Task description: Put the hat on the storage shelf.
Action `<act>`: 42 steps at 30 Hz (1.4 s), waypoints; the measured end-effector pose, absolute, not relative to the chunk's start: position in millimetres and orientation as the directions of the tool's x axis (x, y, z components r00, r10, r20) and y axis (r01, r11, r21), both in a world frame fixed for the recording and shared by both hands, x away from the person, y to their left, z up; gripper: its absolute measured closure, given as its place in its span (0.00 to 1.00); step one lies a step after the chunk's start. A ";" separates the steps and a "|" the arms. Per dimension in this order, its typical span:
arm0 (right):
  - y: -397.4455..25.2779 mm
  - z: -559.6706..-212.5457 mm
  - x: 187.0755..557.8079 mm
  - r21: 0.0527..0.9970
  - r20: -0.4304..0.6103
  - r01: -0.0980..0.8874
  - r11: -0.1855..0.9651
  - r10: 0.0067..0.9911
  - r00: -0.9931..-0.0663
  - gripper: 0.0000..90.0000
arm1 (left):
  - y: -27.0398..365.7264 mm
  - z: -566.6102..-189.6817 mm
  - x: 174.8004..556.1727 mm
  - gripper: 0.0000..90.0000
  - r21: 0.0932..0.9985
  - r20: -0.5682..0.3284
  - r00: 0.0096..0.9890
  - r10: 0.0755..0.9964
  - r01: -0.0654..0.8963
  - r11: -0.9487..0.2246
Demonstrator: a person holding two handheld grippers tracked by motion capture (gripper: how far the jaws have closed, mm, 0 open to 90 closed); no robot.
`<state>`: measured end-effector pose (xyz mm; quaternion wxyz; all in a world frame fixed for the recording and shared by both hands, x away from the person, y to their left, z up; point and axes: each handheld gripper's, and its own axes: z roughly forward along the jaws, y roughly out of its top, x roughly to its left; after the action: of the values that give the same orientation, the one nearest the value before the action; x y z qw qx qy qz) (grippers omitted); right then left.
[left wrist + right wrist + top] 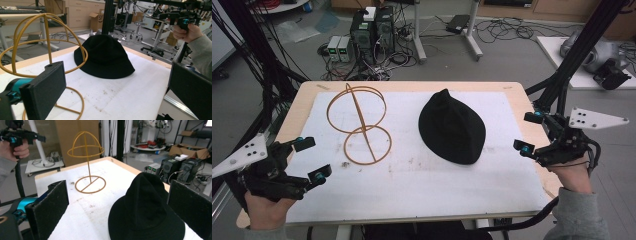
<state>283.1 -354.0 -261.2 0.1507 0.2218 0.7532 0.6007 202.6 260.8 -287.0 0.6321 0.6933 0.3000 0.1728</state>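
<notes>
hat [452, 129] beside wire stand [358, 123]

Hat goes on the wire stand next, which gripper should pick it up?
Probably right: the right gripper, jaws open, sits beside the black hat. The left gripper is nearer the wire stand.

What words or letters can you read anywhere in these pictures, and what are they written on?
"SF": black letters on the flap of a cardboard box on the floor behind the table, cut off at the edge, so there may be more.
The small boxes with green screens on the floor have markings too small and blurred to read.
No writing shows on the black hat, the gold hat stand or either tool.
</notes>
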 end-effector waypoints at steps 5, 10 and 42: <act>-347.4 -258.6 294.1 0.969 0.037 0.154 0.194 0.502 -0.864 0.03 | 260.6 -288.3 201.0 0.02 0.979 -0.138 0.757 0.639 0.203 -0.028; -340.4 -254.2 304.6 0.967 0.042 0.158 0.198 0.490 -0.871 0.03 | 261.2 -290.8 199.5 0.02 0.976 -0.138 0.756 0.640 0.215 -0.043; -268.6 -243.7 403.0 0.975 -0.013 0.077 0.207 0.400 -0.917 0.05 | 272.8 -301.2 190.2 0.02 0.971 -0.141 0.726 0.673 0.234 -0.048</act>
<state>403.0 -268.6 -243.7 0.1323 0.1556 0.7656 0.6101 190.2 272.8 -301.2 0.6093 0.7012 0.3234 0.1803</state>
